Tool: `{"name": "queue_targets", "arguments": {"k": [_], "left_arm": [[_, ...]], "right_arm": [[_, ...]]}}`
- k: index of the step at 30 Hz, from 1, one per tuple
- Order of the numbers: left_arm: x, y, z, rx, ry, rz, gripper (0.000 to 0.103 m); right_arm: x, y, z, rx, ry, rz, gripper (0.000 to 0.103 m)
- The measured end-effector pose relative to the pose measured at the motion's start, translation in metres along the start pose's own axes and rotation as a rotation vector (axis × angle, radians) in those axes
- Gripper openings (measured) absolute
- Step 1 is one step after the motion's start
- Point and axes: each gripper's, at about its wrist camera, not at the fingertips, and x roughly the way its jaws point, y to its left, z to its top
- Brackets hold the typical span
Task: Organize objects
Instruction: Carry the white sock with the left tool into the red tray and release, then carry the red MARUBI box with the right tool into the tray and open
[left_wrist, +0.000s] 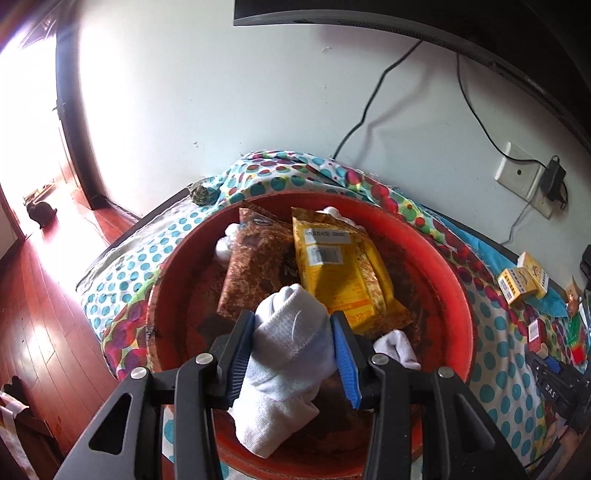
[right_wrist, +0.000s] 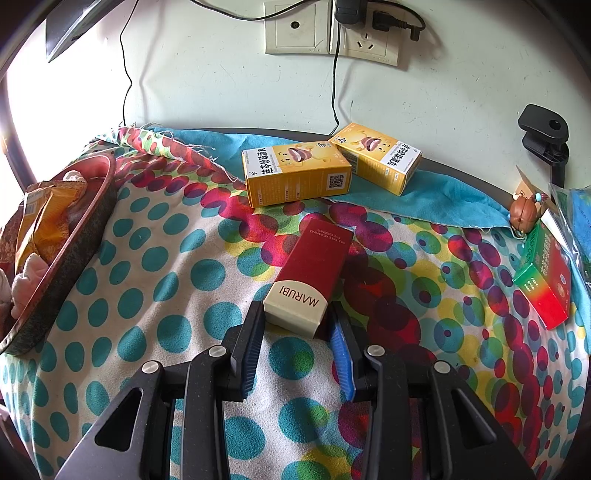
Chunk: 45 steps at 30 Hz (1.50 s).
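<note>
My left gripper (left_wrist: 291, 321) is shut on a rolled white sock (left_wrist: 284, 354) and holds it over the red basin (left_wrist: 454, 280). In the basin lie a yellow packet (left_wrist: 340, 258), a brown packet (left_wrist: 255, 266) and another white sock (left_wrist: 397, 349). My right gripper (right_wrist: 295, 310) points down at the spotted cloth (right_wrist: 166, 280). Its pads are closed on the near end of a red and cream box marked MARUBI (right_wrist: 310, 266), which lies flat on the cloth. The red basin (right_wrist: 74, 236) shows at the left edge of the right wrist view.
Two yellow boxes (right_wrist: 295, 173) (right_wrist: 376, 158) lie on a blue cloth near the wall. A green and red box (right_wrist: 546, 284) and a small brown figurine (right_wrist: 524, 218) sit at the right. Wall sockets with cables (right_wrist: 332, 33) are behind. Wooden floor (left_wrist: 44, 295) lies left of the table.
</note>
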Motion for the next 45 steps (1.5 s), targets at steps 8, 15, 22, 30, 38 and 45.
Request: {"name": "queue_targets", "arguments": {"k": [8, 15, 22, 30, 38, 45], "left_arm": [[0.000, 0.009, 0.006, -0.023, -0.009, -0.035, 0.045], [-0.001, 0.004, 0.005, -0.010, -0.010, -0.043, 0.047], [-0.003, -0.004, -0.001, 0.012, 0.001, -0.055, 0.049], [-0.007, -0.025, -0.015, 0.081, 0.023, -0.096, 0.050], [-0.014, -0.028, -0.021, 0.103, 0.021, -0.135, 0.050], [-0.020, -0.006, -0.017, 0.065, 0.012, -0.136, 0.050]], "right_arm": [[0.000, 0.000, 0.001, 0.000, 0.000, 0.000, 0.034], [0.000, 0.000, 0.001, -0.004, 0.001, -0.005, 0.034], [0.000, 0.000, 0.001, -0.007, 0.000, -0.009, 0.033], [-0.004, 0.008, 0.001, -0.051, -0.026, -0.039, 0.031], [-0.019, 0.018, 0.000, -0.096, -0.103, -0.065, 0.031], [-0.028, 0.023, 0.002, -0.045, -0.114, -0.026, 0.031]]}}
